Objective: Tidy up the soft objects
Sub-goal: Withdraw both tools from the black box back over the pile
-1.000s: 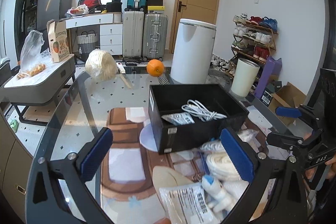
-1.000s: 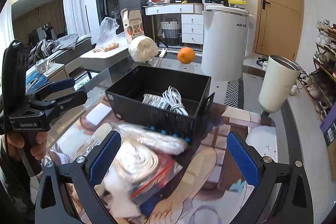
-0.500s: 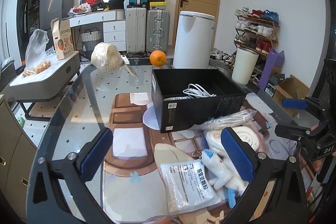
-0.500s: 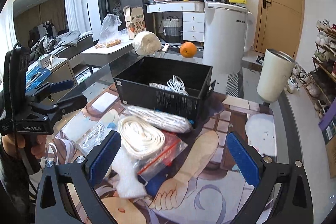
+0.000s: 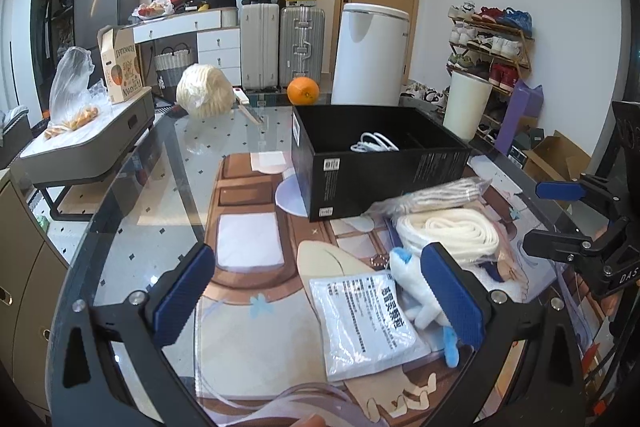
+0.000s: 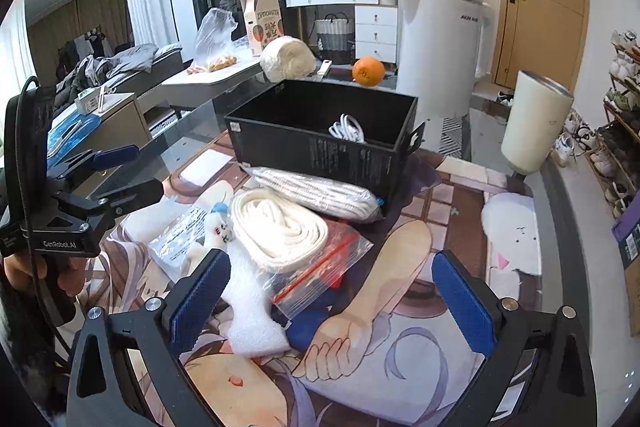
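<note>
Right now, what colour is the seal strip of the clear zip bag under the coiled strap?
Red; the zip bag shows best in the right wrist view.

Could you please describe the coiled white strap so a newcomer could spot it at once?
Find the black box on the glass table. In the heap before it lies the strap, on a red-sealed bag. It alone is a flat, cream, wound band.

"GenRobot.AI" on left tool (image 6: 116, 171)
</note>
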### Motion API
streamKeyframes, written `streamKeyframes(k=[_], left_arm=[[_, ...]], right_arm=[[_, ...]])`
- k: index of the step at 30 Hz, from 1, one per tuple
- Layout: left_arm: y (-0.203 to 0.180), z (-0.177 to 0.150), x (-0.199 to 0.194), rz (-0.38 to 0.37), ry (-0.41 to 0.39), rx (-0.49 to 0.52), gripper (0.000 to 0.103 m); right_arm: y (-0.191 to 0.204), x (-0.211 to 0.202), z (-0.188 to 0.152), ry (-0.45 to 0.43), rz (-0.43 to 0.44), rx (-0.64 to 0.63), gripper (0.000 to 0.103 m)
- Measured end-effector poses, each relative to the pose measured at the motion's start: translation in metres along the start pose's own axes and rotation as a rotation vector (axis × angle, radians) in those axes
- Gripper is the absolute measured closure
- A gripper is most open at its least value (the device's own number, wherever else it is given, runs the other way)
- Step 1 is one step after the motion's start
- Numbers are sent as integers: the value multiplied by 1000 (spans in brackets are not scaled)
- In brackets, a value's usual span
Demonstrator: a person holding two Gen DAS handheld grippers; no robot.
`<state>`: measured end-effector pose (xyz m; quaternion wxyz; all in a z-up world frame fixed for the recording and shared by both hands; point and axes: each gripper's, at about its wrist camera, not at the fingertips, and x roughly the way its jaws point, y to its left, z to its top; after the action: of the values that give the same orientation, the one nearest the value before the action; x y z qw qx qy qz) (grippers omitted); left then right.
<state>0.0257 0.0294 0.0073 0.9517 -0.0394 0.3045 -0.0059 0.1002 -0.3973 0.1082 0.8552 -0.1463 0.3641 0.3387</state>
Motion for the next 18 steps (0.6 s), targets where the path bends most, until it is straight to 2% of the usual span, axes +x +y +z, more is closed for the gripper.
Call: streamKeyframes(k=[8, 18], left_arm=[[-1, -8, 3, -2, 33, 16, 0], [-2, -18, 15, -2, 111, 40, 0]], right_arm=[[5, 8, -3, 35, 14, -26, 1], [12, 19, -17, 87, 32, -46, 1]])
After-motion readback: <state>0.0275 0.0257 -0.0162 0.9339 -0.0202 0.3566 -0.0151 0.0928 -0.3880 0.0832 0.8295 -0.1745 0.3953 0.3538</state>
